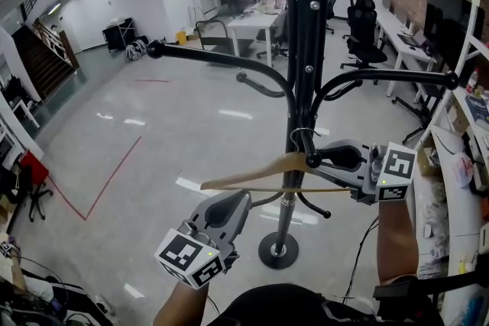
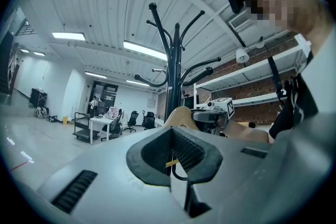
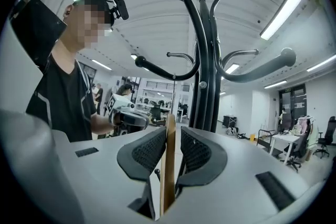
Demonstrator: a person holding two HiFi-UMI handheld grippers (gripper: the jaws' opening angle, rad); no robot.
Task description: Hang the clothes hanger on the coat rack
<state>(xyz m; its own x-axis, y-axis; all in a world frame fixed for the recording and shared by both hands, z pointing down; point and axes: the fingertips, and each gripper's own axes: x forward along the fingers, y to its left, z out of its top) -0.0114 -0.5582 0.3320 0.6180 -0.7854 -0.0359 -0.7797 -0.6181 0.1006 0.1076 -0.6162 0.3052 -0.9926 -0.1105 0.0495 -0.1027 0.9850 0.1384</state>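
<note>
At the lower left of the head view, the left gripper (image 1: 234, 203) is held with its jaws apart and nothing between them, just below the left end of the wooden clothes hanger (image 1: 263, 171). At centre, the hanger's wire hook (image 1: 299, 136) is seen close against the pole of the coat rack (image 1: 306, 50), above a ball-tipped peg (image 1: 312, 160). The hanger's right arm is clamped by the right gripper (image 1: 336, 159). The hanging step is judged under way, though whether the hook bears on the peg cannot be told. Next, the hook would need to be settled on the peg and the clamp released.
</note>
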